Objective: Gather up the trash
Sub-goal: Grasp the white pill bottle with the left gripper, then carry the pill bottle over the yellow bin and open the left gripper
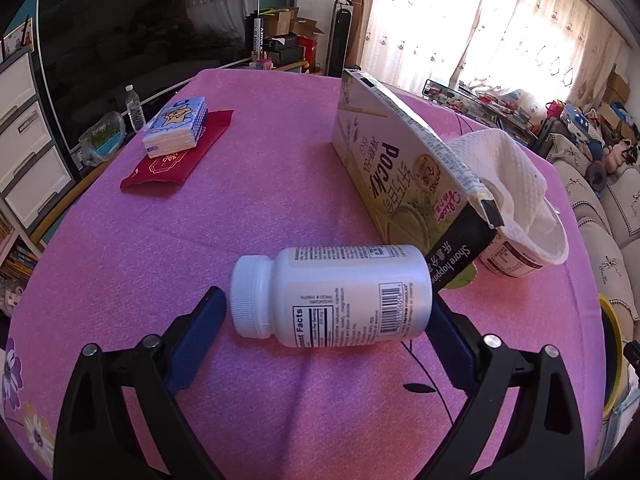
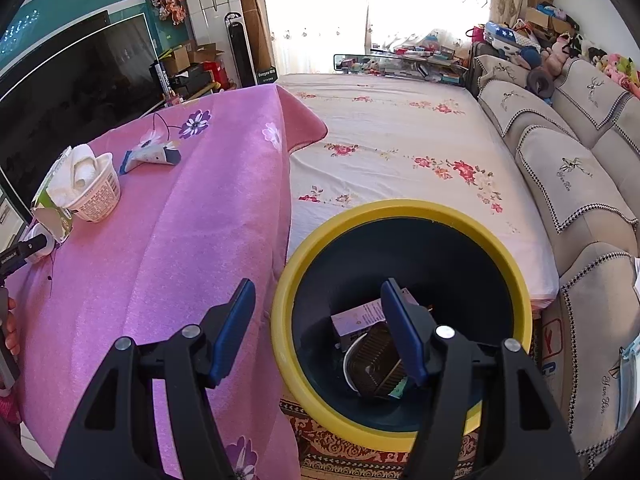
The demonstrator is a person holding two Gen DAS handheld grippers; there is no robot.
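A white pill bottle (image 1: pixel 332 294) lies on its side on the pink tablecloth (image 1: pixel 200 220), cap to the left. My left gripper (image 1: pixel 326 312) is open around it, a blue pad at each end, not clearly touching. Behind it stands a Pocky box (image 1: pixel 404 168), and a white cup (image 1: pixel 528 240) stuffed with a paper towel (image 1: pixel 500 164). My right gripper (image 2: pixel 318 328) is open and empty above the yellow-rimmed trash bin (image 2: pixel 400 212), which holds a box and a dark tray (image 2: pixel 374 360). The cup (image 2: pixel 94 192) and a crumpled wrapper (image 2: pixel 150 156) show on the table.
A tissue pack (image 1: pixel 176 126) lies on a red pouch (image 1: pixel 176 152) at the table's far left. A TV (image 1: pixel 140 40) stands behind the table. A floral bed (image 2: pixel 400 152) and a sofa (image 2: pixel 580 184) lie to the right of the bin.
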